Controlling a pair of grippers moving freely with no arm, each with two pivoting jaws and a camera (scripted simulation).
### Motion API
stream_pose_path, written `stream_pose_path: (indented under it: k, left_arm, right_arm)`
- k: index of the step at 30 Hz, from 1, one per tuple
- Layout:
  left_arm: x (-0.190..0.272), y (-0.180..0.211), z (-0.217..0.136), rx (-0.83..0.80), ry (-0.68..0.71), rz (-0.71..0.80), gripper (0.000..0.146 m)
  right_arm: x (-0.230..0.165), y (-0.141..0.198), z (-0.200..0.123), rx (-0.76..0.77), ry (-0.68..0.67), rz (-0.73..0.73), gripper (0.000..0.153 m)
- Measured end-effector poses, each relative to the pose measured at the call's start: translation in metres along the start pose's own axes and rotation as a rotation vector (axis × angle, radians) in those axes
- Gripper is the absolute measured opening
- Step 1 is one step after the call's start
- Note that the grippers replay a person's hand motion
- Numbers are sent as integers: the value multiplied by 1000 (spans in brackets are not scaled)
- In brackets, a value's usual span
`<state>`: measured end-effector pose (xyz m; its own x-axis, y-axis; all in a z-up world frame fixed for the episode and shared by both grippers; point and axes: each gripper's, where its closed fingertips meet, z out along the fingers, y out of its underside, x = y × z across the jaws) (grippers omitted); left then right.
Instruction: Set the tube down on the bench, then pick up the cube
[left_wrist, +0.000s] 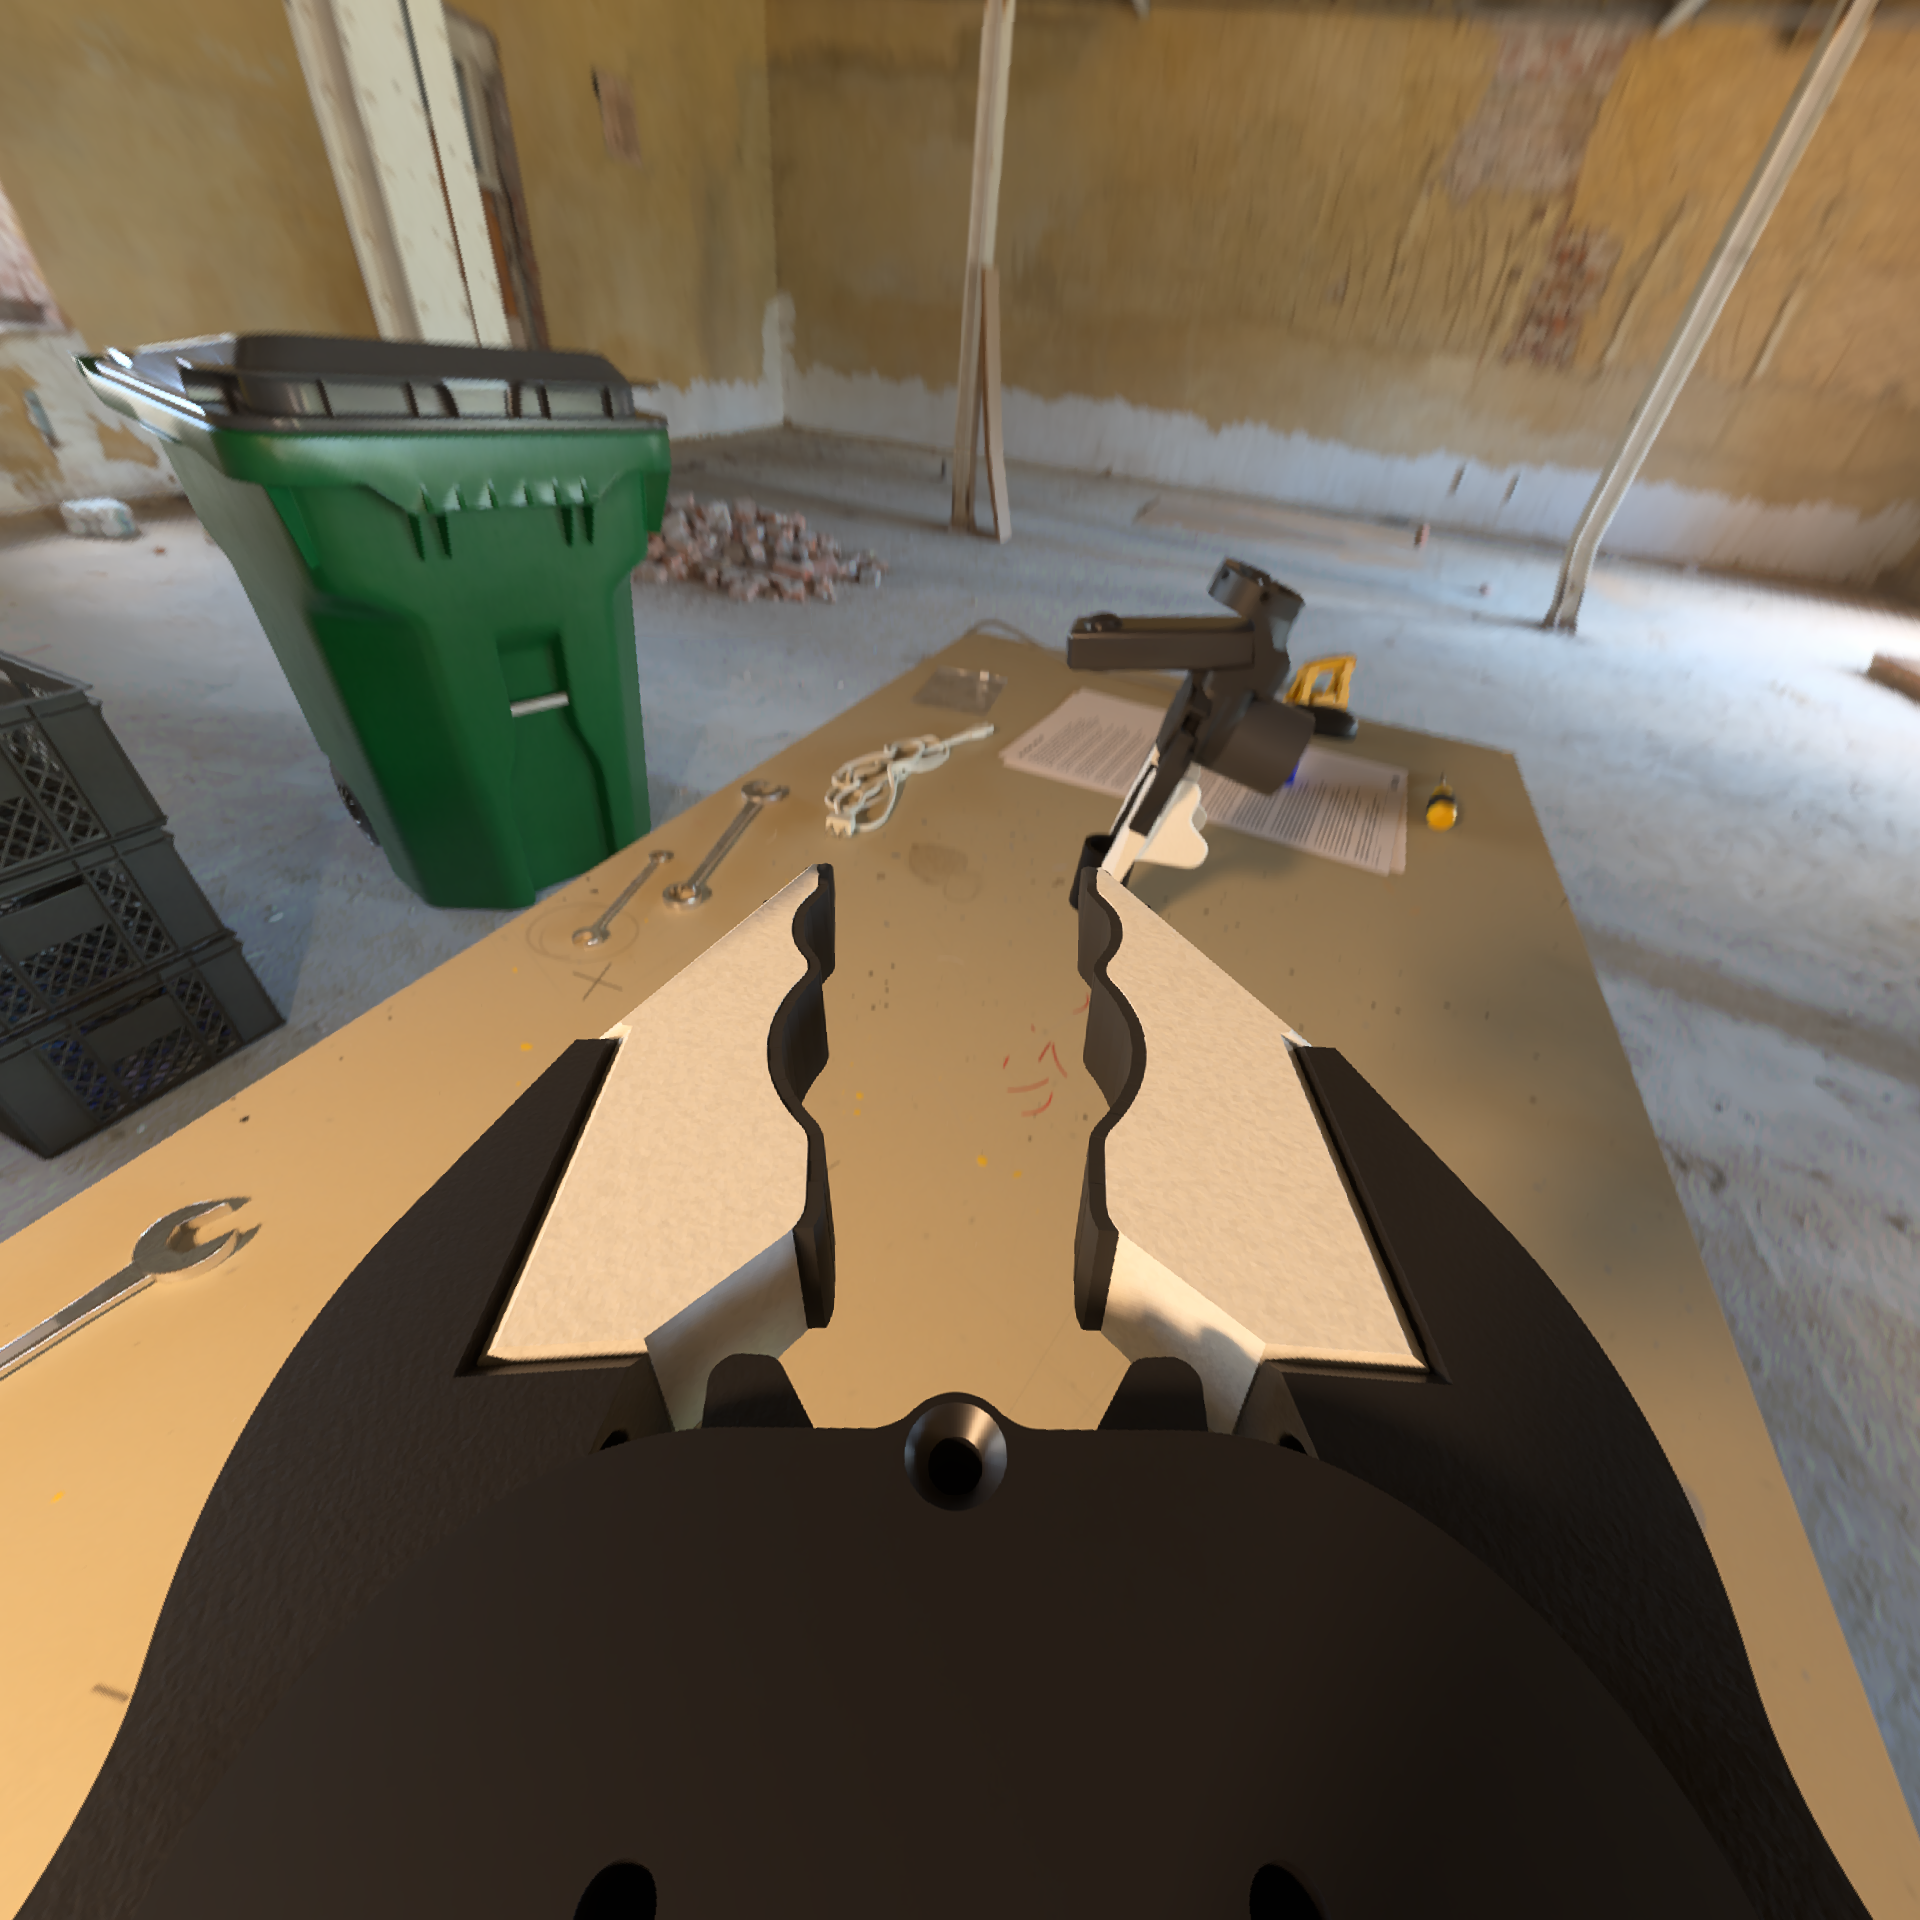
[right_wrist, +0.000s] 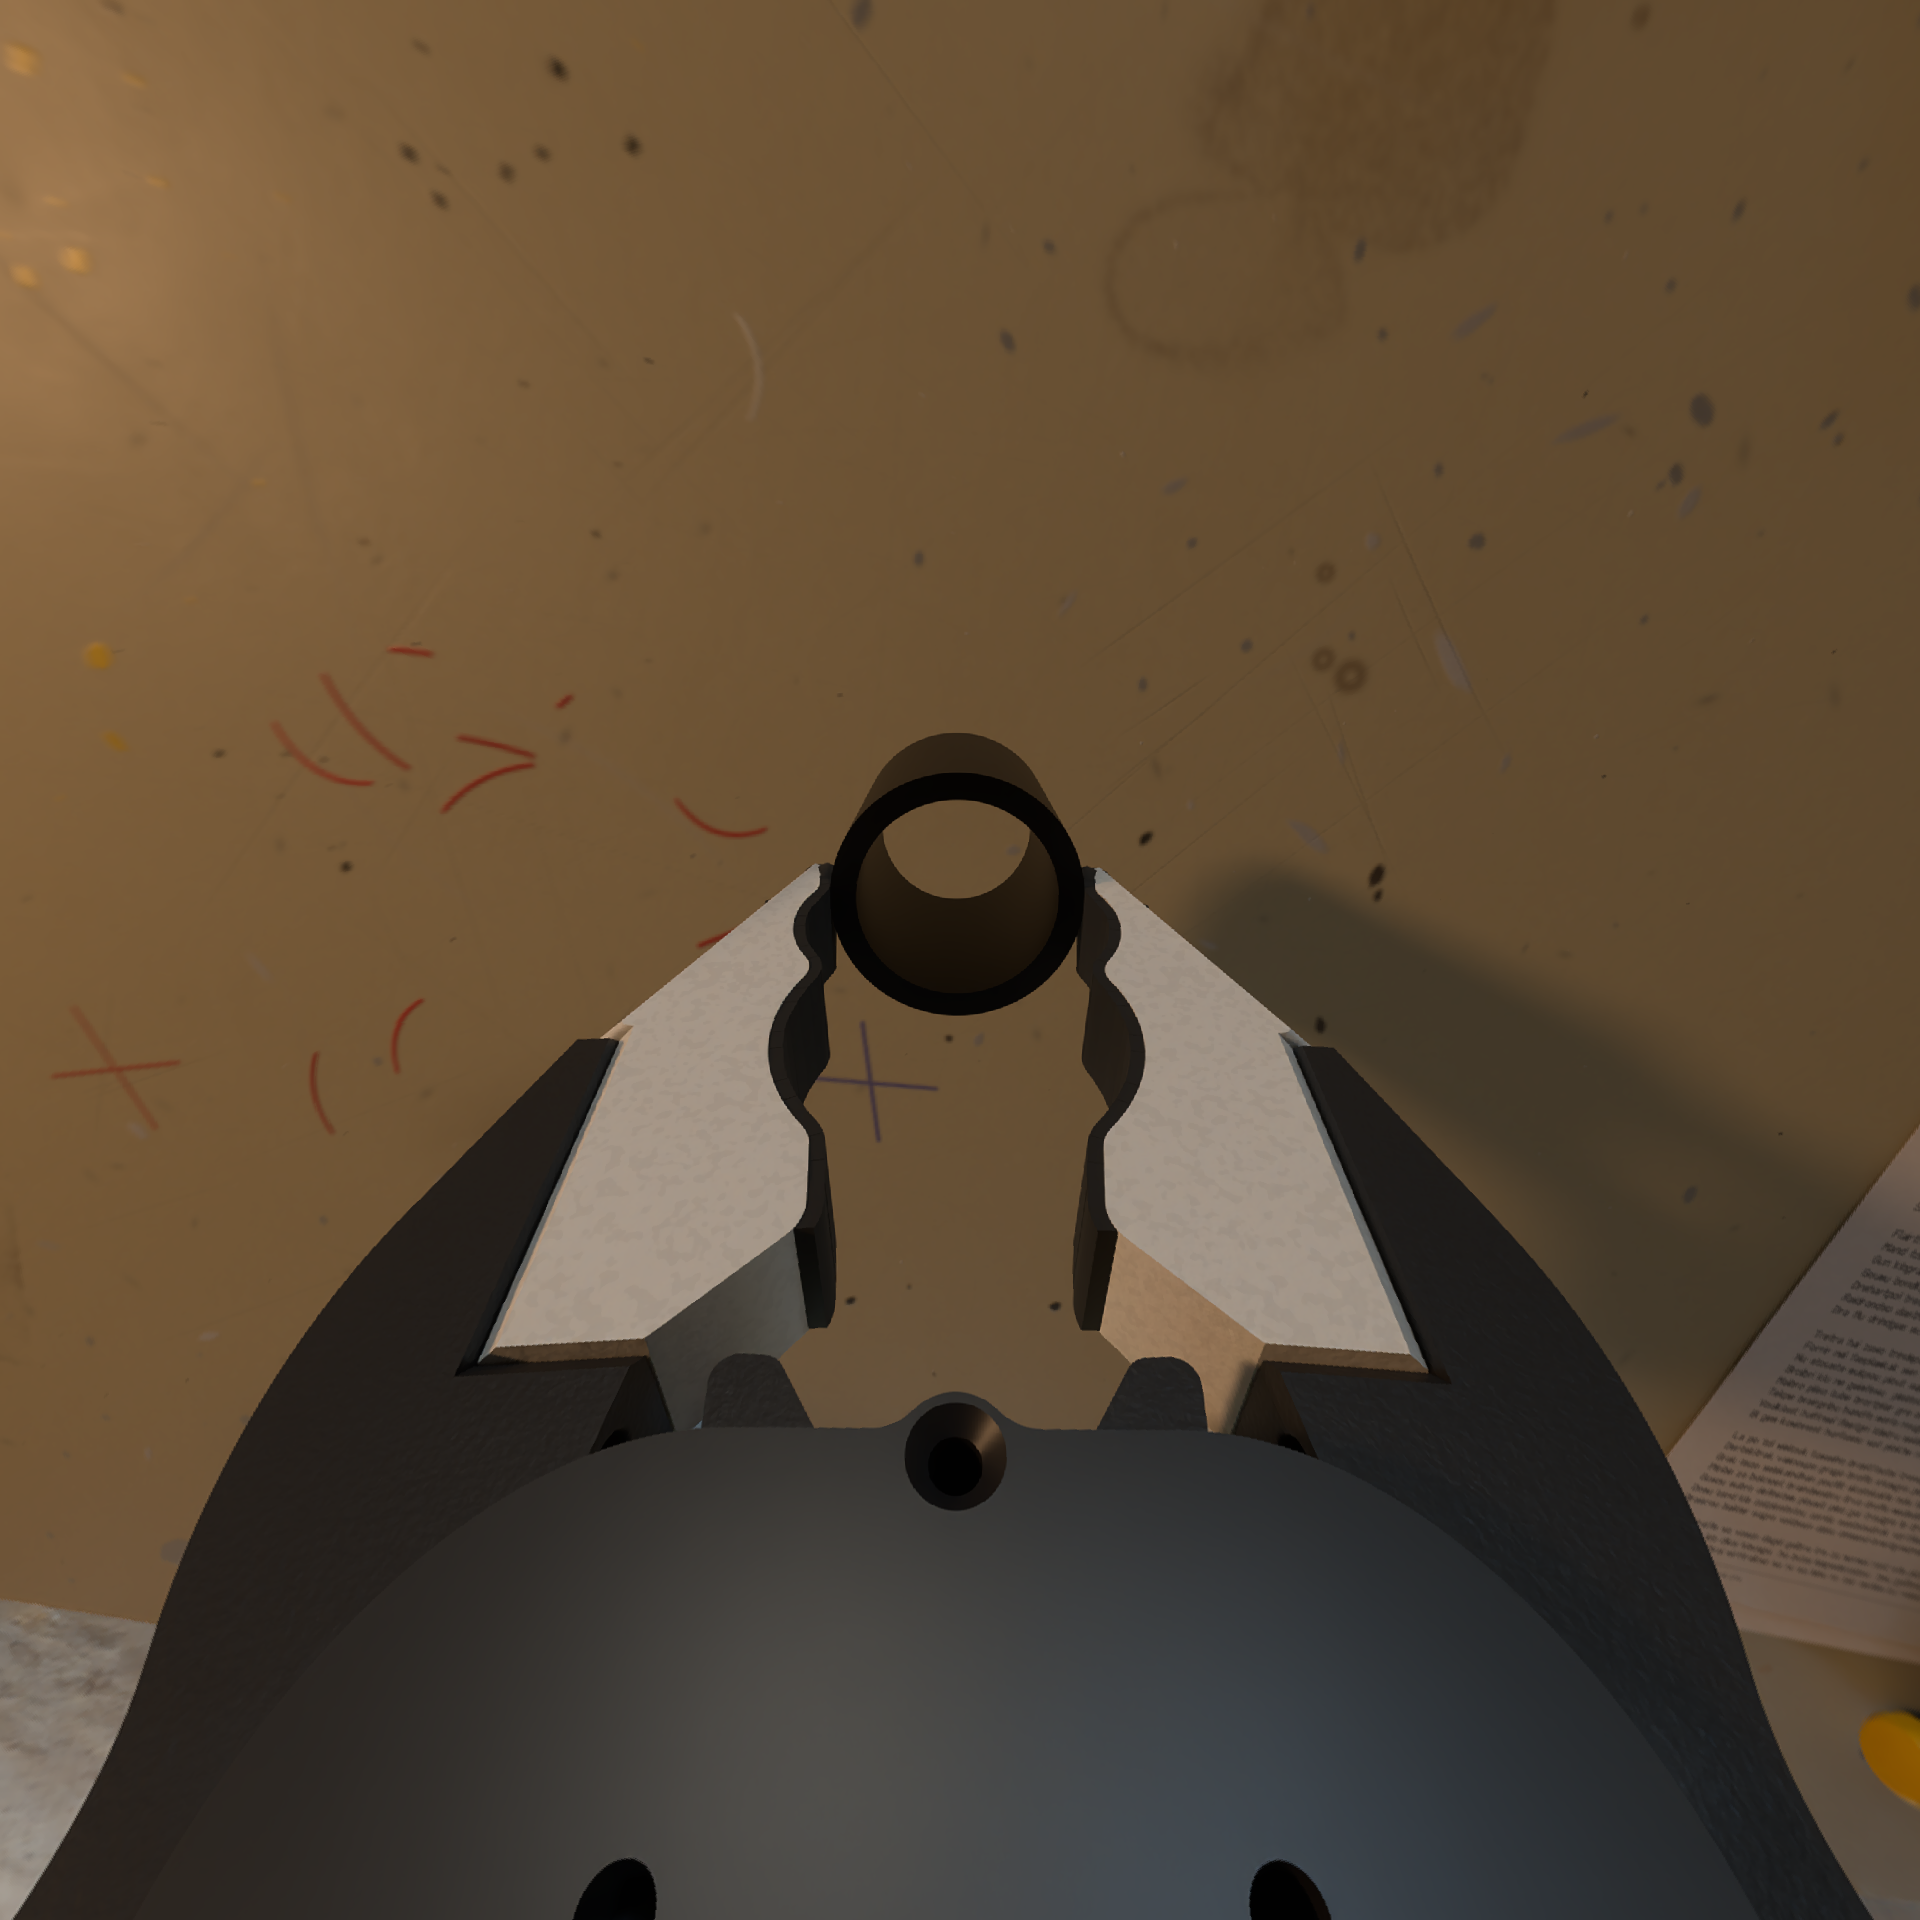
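My right gripper (right_wrist: 956, 883) points down at the tan bench (right_wrist: 935, 416) and is shut on a short black tube (right_wrist: 954, 971), seen end-on and pinched between the fingertips. A purple cross mark on the bench shows just under the fingers. My left gripper (left_wrist: 956, 878) is open and empty, low over the bench (left_wrist: 1455, 1039). In the left wrist view the right gripper (left_wrist: 1101, 862) hangs ahead with the dark tube (left_wrist: 1088, 854) at its tips, close to the bench top. I see no cube clearly in either view.
Three wrenches lie on the bench's left side (left_wrist: 717, 842) (left_wrist: 623, 899) (left_wrist: 135, 1278), with a white cord (left_wrist: 883, 779) beyond. Printed papers (left_wrist: 1299, 790), a yellow screwdriver (left_wrist: 1442, 805) and a yellow tool (left_wrist: 1320, 686) lie far right. A green bin (left_wrist: 436, 623) and black crates (left_wrist: 94, 914) stand on the floor.
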<state>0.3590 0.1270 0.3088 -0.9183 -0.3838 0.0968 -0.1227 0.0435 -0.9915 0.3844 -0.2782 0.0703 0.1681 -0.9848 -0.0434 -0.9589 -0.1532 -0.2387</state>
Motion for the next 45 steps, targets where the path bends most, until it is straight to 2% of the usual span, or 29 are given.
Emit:
stream_pose_path:
  k: [5,10,12,20,26,28,30,33,36,41,45]
  left_arm:
    - [7,14,15,-93,9,28,46]
    - [0,10,13,-67,-31,33,40]
    - [-6,10,10,-68,-65,44,39]
    - [-7,16,9,-105,-57,18,42]
    - [-11,19,5,-130,-84,28,42]
    - [-18,17,-4,-118,-140,48,42]
    - [-24,18,-16,-143,-198,84,43]
    - [-36,32,-41,-281,-294,178,42]
    - [-48,56,-65,-461,-388,312,42]
    - [-50,105,-75,-697,-254,485,43]
    - [-51,161,-74,-922,-97,387,43]
  right_arm:
    - [7,1,28,-106,50,27,46]
    - [14,-1,41,-145,74,56,46]
    - [19,-3,42,-128,92,74,46]
    - [22,-16,49,-70,67,74,46]
    - [24,-23,49,-44,103,20,46]
    - [24,-30,41,4,124,-7,59]
    - [23,-42,24,98,141,-43,61]
    - [17,-62,-13,285,181,-105,62]
    - [0,-70,-40,407,153,-163,62]
    - [-19,-70,-59,443,145,-241,61]
    - [-26,-70,-63,453,160,-275,61]
